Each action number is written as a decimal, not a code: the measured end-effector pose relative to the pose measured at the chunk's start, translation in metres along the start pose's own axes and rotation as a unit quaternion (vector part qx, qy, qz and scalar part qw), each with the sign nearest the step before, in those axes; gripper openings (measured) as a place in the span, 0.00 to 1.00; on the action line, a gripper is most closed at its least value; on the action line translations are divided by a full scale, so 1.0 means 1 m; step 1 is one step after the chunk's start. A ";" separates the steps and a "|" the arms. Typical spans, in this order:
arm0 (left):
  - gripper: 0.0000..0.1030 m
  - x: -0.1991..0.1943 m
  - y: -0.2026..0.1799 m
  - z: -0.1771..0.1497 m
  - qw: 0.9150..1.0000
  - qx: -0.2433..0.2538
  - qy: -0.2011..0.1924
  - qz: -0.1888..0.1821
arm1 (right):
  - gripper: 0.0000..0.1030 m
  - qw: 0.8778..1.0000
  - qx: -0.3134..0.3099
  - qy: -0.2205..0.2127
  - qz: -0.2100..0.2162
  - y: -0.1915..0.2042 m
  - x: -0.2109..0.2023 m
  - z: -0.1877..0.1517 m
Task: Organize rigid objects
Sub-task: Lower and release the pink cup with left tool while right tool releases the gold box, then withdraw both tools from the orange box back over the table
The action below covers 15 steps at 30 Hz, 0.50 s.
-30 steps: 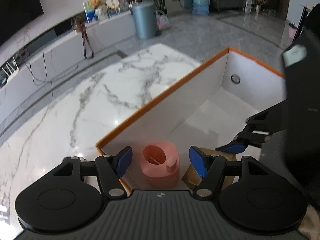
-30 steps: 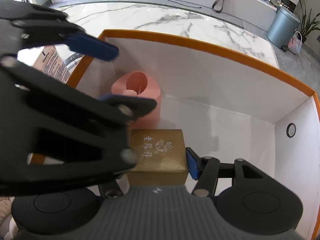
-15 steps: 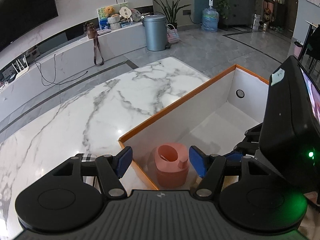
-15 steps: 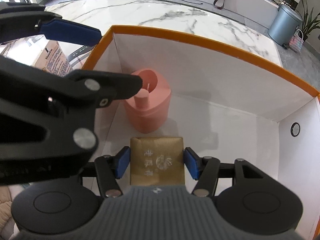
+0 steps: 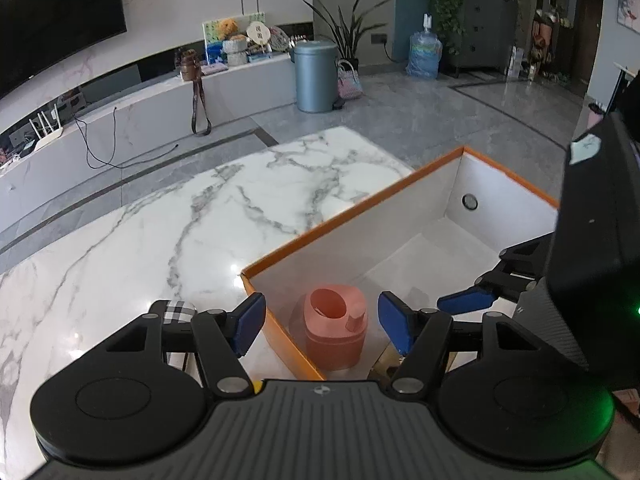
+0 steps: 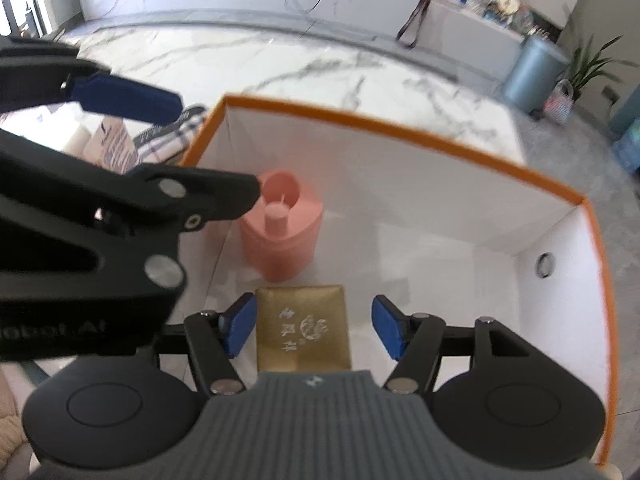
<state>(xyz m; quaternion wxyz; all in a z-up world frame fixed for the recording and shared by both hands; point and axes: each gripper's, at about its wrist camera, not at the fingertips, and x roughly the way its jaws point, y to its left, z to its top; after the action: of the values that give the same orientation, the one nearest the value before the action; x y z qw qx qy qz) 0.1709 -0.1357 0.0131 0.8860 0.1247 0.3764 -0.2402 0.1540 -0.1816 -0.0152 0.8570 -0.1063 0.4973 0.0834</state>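
A white box with an orange rim (image 6: 400,122) stands on the marble table. Inside it a pink container (image 6: 280,232) stands upright near the left corner, and a gold box (image 6: 302,328) lies just in front of it. My right gripper (image 6: 314,326) is open, its blue pads apart on either side of the gold box. My left gripper (image 5: 322,320) is open and empty, above the box's near corner and the pink container (image 5: 334,332). The left gripper also shows at the left of the right wrist view (image 6: 132,96).
A checked cloth (image 6: 168,136) and a small carton (image 6: 114,148) lie on the table (image 5: 180,232) left of the box. The box's far wall has a round hole (image 5: 469,201). A long counter, a grey bin and plants stand beyond.
My right gripper has opened and let go of the gold box, which now rests on the box floor. My left gripper has drawn back and up from the pink container.
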 end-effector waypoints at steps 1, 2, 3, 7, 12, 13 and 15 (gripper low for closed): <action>0.74 -0.004 0.001 0.000 1.000 -0.003 -0.005 0.000 | 0.62 1.000 0.002 -0.008 -0.005 0.000 -0.005 0.000; 0.74 -0.009 0.001 0.001 1.000 -0.006 -0.010 0.000 | 0.62 1.000 0.006 -0.019 -0.011 0.001 -0.011 -0.001; 0.74 -0.014 0.003 0.001 1.000 -0.010 -0.015 0.000 | 0.62 0.999 0.010 -0.029 -0.014 0.002 -0.017 -0.001; 0.74 -0.033 0.013 -0.003 0.999 -0.031 -0.023 0.008 | 0.62 0.996 0.041 -0.073 0.005 0.006 -0.042 -0.003; 0.73 -0.056 0.033 -0.016 0.998 -0.052 -0.027 0.026 | 0.60 0.990 0.051 -0.126 0.022 0.026 -0.063 -0.003; 0.72 -0.060 0.038 -0.019 0.997 -0.057 -0.028 0.034 | 0.58 0.989 0.053 -0.135 0.028 0.031 -0.067 -0.003; 0.70 -0.068 0.048 -0.028 0.996 -0.071 -0.032 0.048 | 0.56 0.987 0.055 -0.148 0.041 0.044 -0.070 -0.001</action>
<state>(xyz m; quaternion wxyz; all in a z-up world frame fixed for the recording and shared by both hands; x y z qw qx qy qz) 0.1383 -0.0607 0.0454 0.9148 0.0715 0.3576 -0.1738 0.1077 -0.1419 0.0411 0.9215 -0.0250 0.3729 0.1059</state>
